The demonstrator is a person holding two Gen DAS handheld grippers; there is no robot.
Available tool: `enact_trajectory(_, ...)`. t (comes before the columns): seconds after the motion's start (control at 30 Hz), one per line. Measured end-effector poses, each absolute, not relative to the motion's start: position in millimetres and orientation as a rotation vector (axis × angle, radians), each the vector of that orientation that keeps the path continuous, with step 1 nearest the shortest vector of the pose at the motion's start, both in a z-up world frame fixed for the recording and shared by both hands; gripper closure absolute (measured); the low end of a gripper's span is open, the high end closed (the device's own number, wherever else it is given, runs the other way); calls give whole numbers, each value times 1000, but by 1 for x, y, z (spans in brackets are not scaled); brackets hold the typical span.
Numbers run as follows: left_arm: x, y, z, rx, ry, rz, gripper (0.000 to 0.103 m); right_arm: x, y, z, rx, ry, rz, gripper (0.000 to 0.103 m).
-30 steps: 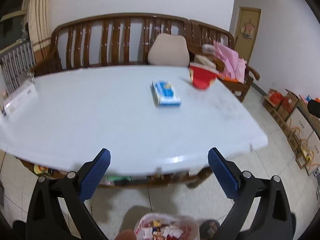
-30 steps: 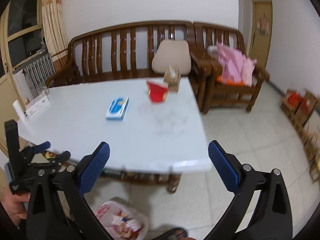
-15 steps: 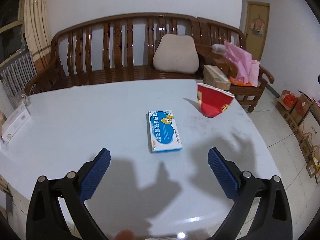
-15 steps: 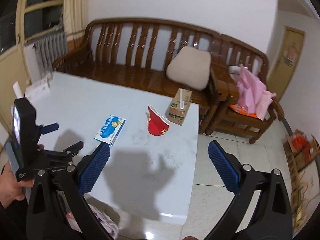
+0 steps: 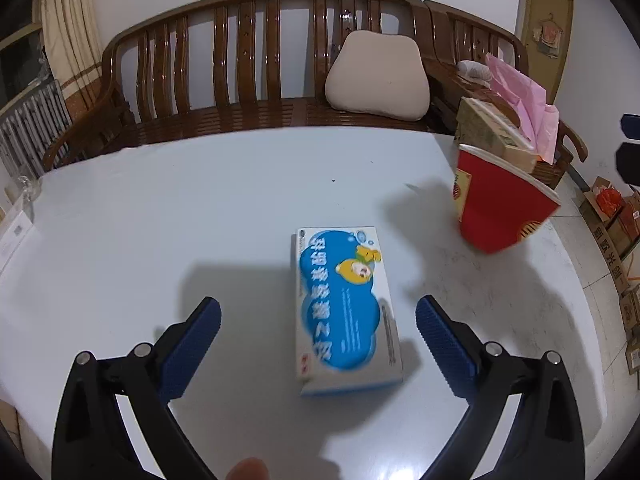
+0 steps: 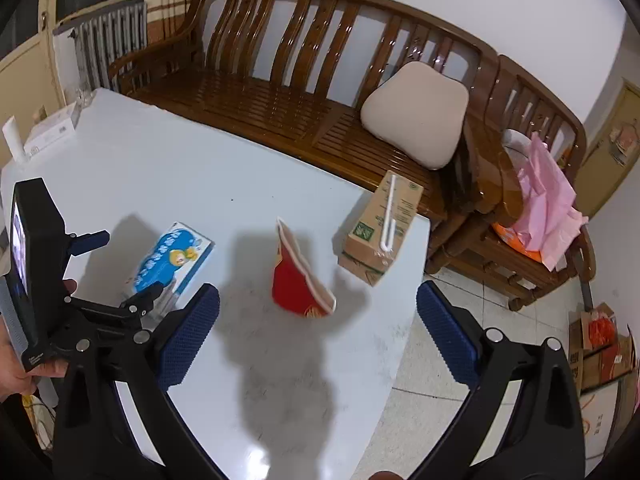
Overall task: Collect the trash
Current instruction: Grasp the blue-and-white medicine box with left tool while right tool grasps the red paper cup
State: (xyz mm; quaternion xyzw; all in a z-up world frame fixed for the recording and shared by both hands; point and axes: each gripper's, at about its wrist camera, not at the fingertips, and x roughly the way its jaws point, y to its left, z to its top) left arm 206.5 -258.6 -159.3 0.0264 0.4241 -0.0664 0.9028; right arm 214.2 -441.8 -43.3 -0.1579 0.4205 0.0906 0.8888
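Note:
A blue and white carton (image 5: 346,308) lies flat on the white table (image 5: 160,220); it also shows in the right wrist view (image 6: 172,258). My left gripper (image 5: 318,326) is open, its fingers either side of the carton's near end, apart from it. A crushed red paper cup (image 5: 500,204) lies right of it, also in the right wrist view (image 6: 300,280). A brown drink carton (image 6: 380,228) with a straw lies behind the cup. My right gripper (image 6: 318,320) is open and empty, just short of the cup. My left gripper appears in the right wrist view (image 6: 116,276) too.
A wooden bench (image 5: 260,80) with a beige cushion (image 5: 378,76) stands behind the table. A chair holds a pink bag (image 6: 548,208). A white box (image 6: 52,130) sits at the table's far left. Cardboard boxes (image 6: 600,340) stand on the floor to the right.
Both grippers have moved forward over the table and down. The left one now straddles the blue carton's near end; the right one has closed in on the red cup.

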Motion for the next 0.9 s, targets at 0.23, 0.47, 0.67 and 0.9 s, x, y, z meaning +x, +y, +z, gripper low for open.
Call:
enact_trajectory(0.23,228,-268,-178,62,907,-124,8,256,-436,-75,-313,923,242,7)
enact_trajectory(0.47,239,-269,-195,57,939,-114,8,279,-428,-113,-360,980,238,7)
enact_trajectory(0.67,247,-267,-197,49,956,-113,8,291,-430,-135,-352,1015,230,7)
enact_trajectory(0.9,249,-270,-195,48,948,-121,19,297,-433,-145,-333,1026,209,26)
